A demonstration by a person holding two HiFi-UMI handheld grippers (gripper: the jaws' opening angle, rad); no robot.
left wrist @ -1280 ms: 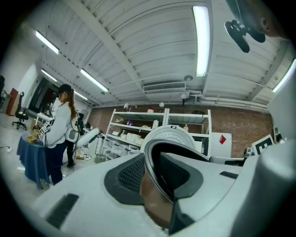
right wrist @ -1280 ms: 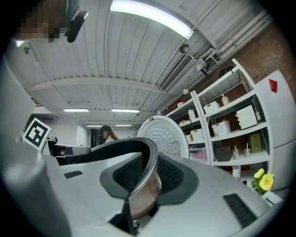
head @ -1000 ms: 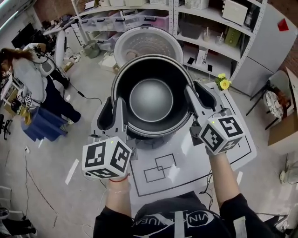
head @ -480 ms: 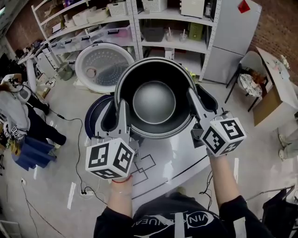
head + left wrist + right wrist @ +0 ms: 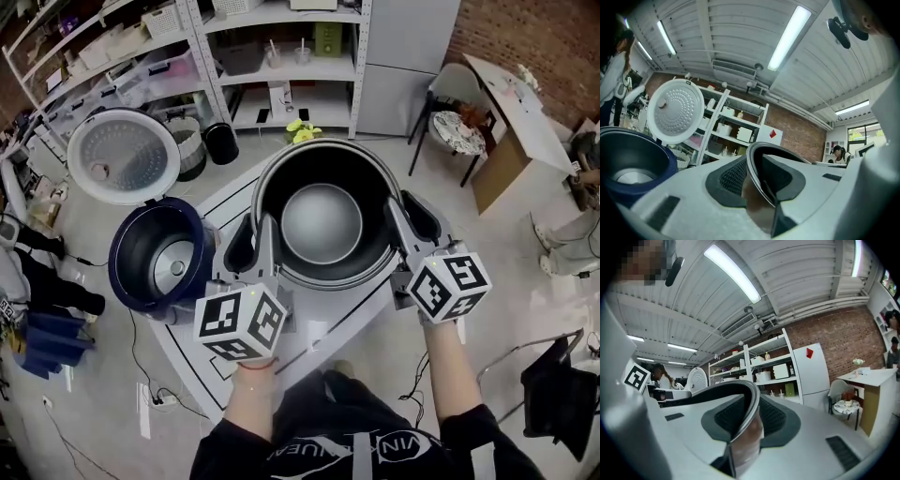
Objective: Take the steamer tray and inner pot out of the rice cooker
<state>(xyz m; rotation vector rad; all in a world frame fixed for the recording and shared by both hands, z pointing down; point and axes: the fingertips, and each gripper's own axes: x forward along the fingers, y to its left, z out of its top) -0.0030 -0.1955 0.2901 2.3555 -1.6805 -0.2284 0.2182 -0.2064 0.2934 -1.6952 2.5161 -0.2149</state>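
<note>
Inner pot (image 5: 322, 223) is out, right of the rice cooker (image 5: 155, 253). Left gripper (image 5: 255, 246) and right gripper (image 5: 409, 225) jaws pinch its rim; only the set-down is left.

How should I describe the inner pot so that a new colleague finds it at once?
Start at the white table. Above it, the left gripper and the right gripper each clamp the rim of a large round dark-grey metal pot. Unlike the navy-blue rice cooker body standing to its left, it has no casing and no lid.
</note>
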